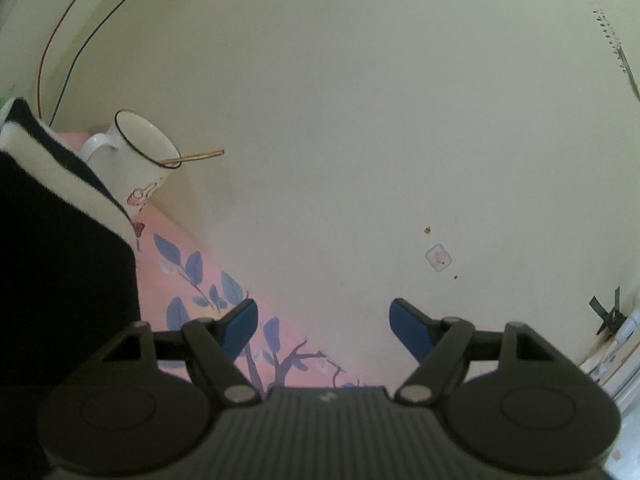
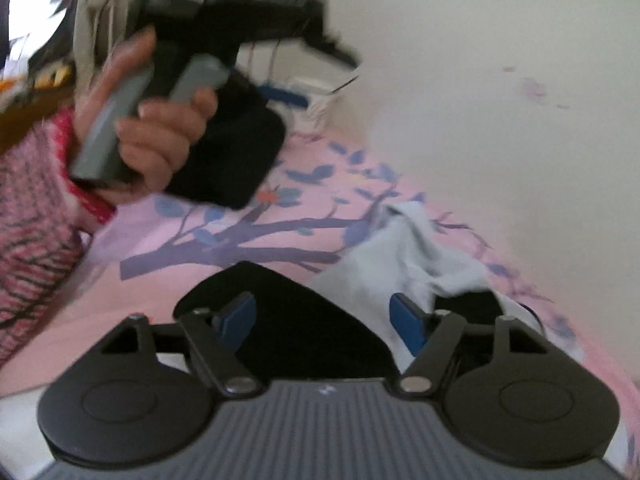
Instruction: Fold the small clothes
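A white mug (image 1: 138,156) holding a spoon (image 1: 200,156) stands beside the wall (image 1: 360,120).

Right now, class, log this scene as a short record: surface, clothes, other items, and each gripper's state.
surface: pink sheet with blue branch print
clothes: pale blue garment, crumpled; black garment below the right gripper
other items: white mug with a spoon, by the wall
left gripper: open, nothing between its fingers
right gripper: open, over the black garment

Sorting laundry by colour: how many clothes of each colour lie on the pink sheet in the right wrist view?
Black: 2, the loose black garment and the folded black pile
Pale blue: 1, the pale blue garment
Total: 3
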Motion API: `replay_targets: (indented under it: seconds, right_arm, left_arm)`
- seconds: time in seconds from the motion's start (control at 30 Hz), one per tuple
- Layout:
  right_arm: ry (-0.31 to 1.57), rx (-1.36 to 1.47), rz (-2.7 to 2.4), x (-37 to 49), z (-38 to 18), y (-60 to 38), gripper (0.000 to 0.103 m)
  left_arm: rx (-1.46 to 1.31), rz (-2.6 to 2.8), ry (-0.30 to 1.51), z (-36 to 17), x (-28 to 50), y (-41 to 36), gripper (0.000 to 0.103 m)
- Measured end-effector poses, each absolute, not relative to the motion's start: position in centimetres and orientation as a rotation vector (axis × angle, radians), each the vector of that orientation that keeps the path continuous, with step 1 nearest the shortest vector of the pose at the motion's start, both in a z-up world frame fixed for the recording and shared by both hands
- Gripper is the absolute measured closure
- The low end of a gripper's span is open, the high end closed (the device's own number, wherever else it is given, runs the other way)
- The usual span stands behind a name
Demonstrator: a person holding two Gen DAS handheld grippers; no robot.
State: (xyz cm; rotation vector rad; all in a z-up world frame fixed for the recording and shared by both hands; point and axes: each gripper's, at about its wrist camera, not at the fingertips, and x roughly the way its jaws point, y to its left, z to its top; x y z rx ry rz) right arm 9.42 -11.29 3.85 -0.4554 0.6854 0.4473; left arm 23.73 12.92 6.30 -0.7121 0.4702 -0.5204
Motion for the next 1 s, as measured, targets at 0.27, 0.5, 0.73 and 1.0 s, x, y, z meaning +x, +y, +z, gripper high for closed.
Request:
replay_targets:
  seconds: [0.27,0.5,0.73,1.0]
  right_arm:
    - [0.653,-0.030,0.365,10.4,6.5,-16.4,0.103]
    - [0.748,0.110,0.052,13.1,4.0,-23.9,0.032]
    - [0.558,0.210,-0.009,8.0,6.9,-30.0,0.039]
    - [0.760,0.278,-0.116,5.4,1.4,-38.1,0.058]
  left_arm:
    - [-0.726,-0.568,0.459,6.6,23.4,12.6,0.028]
    - [-0.624,-0.629,0.506,6.6,22.8,8.9,0.028]
    - [-0.486,-0.797,0.566,6.4,20.7,2.4,0.029]
    - [0.006,-0.732,0.779,1.7,19.4,-8.1,0.063]
